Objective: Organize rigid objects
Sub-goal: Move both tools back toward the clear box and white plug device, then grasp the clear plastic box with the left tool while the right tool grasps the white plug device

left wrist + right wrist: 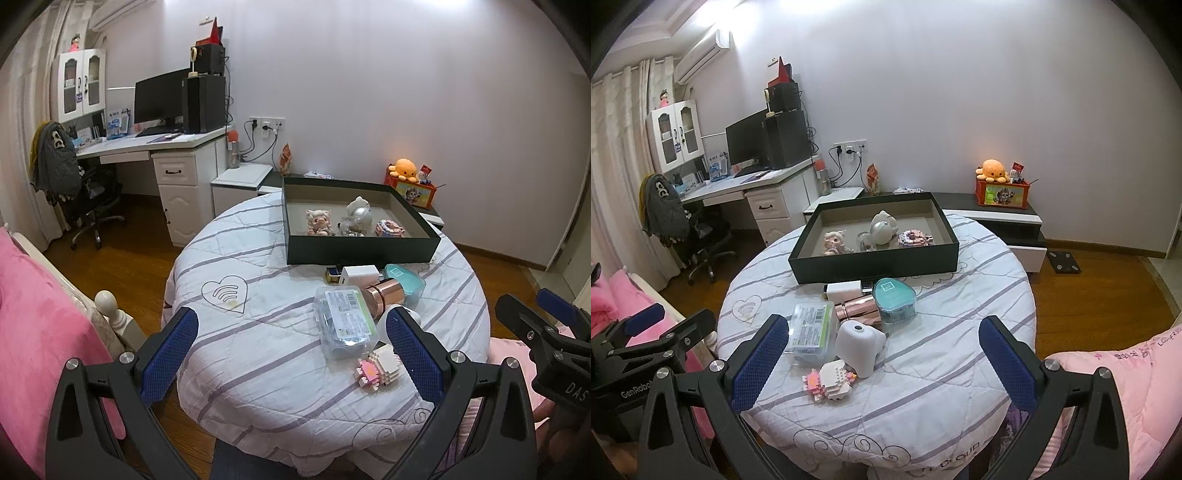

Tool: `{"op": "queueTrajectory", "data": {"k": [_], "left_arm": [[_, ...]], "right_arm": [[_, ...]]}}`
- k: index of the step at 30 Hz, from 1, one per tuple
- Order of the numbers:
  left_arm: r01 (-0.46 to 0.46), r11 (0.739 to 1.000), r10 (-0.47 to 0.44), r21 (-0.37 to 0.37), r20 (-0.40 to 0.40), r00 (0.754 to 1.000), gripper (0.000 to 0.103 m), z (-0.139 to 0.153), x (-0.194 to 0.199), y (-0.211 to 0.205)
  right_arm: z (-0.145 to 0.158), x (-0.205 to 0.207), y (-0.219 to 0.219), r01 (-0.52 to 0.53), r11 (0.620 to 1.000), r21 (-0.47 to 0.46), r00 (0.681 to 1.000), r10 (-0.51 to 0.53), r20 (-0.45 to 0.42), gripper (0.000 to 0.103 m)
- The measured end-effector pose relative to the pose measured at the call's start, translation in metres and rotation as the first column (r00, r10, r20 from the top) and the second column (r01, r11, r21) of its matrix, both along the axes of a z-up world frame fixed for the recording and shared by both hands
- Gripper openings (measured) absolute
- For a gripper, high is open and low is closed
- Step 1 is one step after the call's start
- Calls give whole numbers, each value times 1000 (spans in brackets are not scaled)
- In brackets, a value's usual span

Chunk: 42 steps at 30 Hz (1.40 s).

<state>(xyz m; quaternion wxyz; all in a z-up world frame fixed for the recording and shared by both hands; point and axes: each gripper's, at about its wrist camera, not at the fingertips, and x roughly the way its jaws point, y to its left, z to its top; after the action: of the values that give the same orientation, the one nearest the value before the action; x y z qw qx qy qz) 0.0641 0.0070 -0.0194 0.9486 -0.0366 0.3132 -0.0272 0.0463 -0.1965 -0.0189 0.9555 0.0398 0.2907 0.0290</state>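
A round table under a striped white quilt [258,332] carries a dark shallow box [362,248] holding a doll figurine [318,221], a white figure [358,213] and a pink block model [389,228]. In front of the box lie a white charger [844,288], a teal case [894,299], a rose-gold cylinder [857,310], a clear plastic box with a green label [812,326], a white tooth-shaped object [858,343] and a pink-and-white block model [831,380]. My left gripper [295,350] and right gripper [884,363] hover open over the table's near edge, both holding nothing.
A pink bed [33,332] with a white post [107,301] lies to the left, and a pink blanket [1126,387] to the right. Behind the table stand a desk with a monitor [159,96], an office chair [92,199] and a low cabinet [1008,218].
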Motion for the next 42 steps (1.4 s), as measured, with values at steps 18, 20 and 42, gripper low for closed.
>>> {"op": "queueTrajectory", "data": {"k": [18, 20, 42], "left_arm": [[0, 1000, 2, 13, -113, 994, 103, -38, 28, -3], [6, 1000, -4, 15, -131, 991, 103, -44, 35, -5], [79, 997, -74, 12, -226, 971, 103, -76, 83, -44]], "right_arm": [[-73, 49, 4, -59, 998, 32, 976, 65, -210, 103], [-80, 57, 5, -67, 997, 36, 971, 73, -227, 103], [-121, 102, 4, -168, 983, 76, 941, 183, -284, 56]]}}
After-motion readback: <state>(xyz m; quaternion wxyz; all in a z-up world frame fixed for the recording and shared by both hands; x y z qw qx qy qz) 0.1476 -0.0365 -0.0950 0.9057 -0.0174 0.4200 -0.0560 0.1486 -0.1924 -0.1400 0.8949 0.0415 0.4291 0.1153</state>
